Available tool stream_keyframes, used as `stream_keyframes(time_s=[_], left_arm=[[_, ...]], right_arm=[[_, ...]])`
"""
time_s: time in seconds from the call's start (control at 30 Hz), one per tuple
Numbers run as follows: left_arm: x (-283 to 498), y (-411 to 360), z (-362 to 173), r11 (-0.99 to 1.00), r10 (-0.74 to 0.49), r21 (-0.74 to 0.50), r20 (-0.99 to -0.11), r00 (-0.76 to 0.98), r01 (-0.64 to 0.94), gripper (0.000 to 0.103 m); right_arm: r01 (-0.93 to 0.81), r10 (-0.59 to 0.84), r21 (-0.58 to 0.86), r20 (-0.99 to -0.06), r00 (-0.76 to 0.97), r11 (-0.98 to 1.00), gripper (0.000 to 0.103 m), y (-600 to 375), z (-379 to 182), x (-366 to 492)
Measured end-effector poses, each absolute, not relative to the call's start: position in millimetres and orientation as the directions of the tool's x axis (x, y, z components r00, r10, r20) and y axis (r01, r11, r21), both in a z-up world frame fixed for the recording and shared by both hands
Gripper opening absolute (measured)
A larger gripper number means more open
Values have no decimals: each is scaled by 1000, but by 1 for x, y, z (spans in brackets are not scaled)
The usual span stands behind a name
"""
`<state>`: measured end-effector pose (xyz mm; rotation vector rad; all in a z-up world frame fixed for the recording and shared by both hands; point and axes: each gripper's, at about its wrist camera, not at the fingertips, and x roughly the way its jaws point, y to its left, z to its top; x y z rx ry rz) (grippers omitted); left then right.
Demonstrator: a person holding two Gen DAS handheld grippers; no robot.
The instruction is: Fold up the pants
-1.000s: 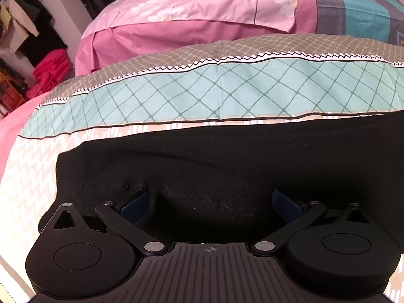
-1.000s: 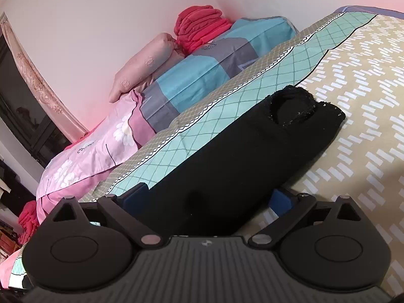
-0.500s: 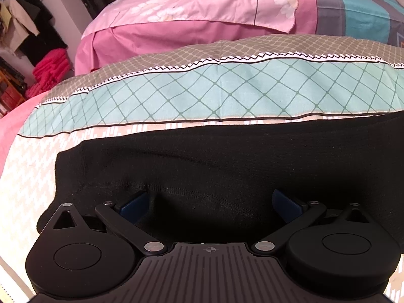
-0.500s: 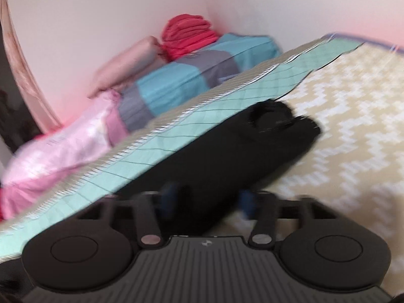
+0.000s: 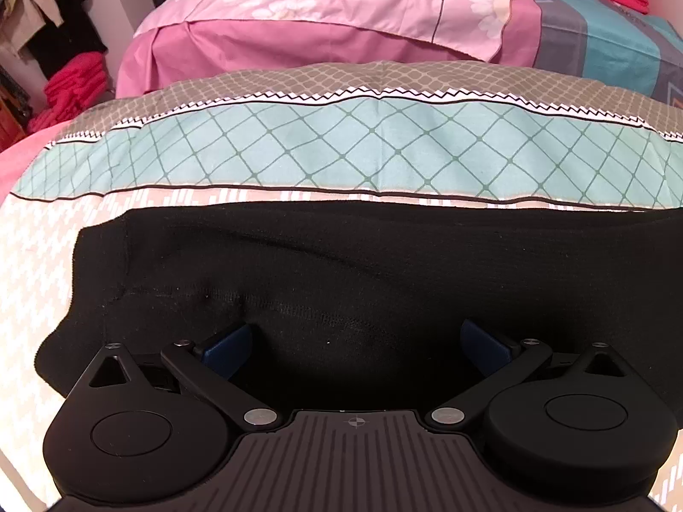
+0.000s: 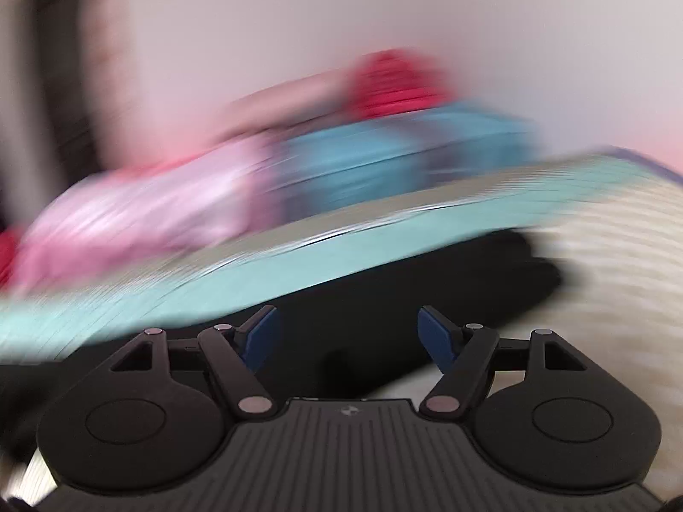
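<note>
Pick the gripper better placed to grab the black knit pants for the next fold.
Left. The left gripper sits open and steady, low over the black knit pants near their end. The right gripper is open over them too, but its view is motion-blurred.

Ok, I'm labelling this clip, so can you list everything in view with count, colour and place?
pants: 1, black, flat on the bedspread, nearest both cameras
bedspread: 1, teal, grey and cream pattern, under the pants
quilt: 1, pink floral, behind the bedspread
red pile: 1, far left off the bed
left gripper: open, over the pants
right gripper: open, view blurred, over the pants
</note>
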<state>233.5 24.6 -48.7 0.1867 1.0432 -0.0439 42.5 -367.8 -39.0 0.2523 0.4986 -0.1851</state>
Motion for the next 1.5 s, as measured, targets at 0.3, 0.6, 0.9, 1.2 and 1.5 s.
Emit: stream_keyframes(time_s=[0.3,0.6,0.9,1.2,1.5], left_arm=[[233,33,-44,989,-6,68,-863,504,128,103],[202,50,-8,977,-153,-32,-798,583,212,103],[192,79,-21,987,-100,-14,-829,551,157,103],[184,89,-32,987,-79,6,-853,517,162,103],[174,98,-32,986,-103,-15,-843,528,168,103]], right_arm=[[434,-242,250,-550,799,865,55,-412,-42,61],[-46,246,324,-612,751,945,60,-334,-59,96],[-134,298,330,-520,801,935,65,-284,-32,107],[-99,433,494,-626,648,864,21,-240,-65,167],[-339,619,520,-612,493,784,49,-156,-67,198]])
